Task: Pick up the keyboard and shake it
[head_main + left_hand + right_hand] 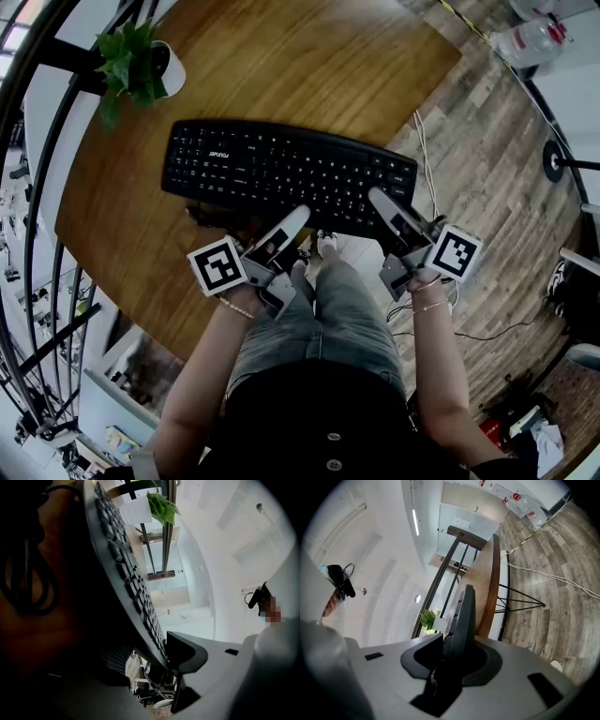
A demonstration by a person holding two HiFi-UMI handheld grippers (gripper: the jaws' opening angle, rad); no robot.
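The person is holding the keyboard (281, 173) over the wooden table (281, 56), with both grippers biting on its near long edge. The left gripper (292, 223) is closing on that edge a little left of the middle. In the left gripper view one jaw is pressing on the key side and the other is sitting under the dark underside. The right gripper (382, 202) is clamping near the right end. In the right gripper view the thin edge of the keyboard (465, 616) is standing between the two jaws, which are drawn in tight against it.

In the left gripper view the keyboard (126, 573) is tilting steeply, and brown table and a loop of cable (28, 573) are showing beneath it, so it is probably hanging clear of the table rather than lying flat.

It is looking like a light, stiff plastic slab, long and thin, so it is likely to twist or swing if gripped at one point only. Its smooth rim is offering little to grip, and the keys are giving under pressure. Two well-spaced holds on the rim, as here, are suiting a shake. The trailing cable may be tugging or snagging near the potted plant (131, 61).
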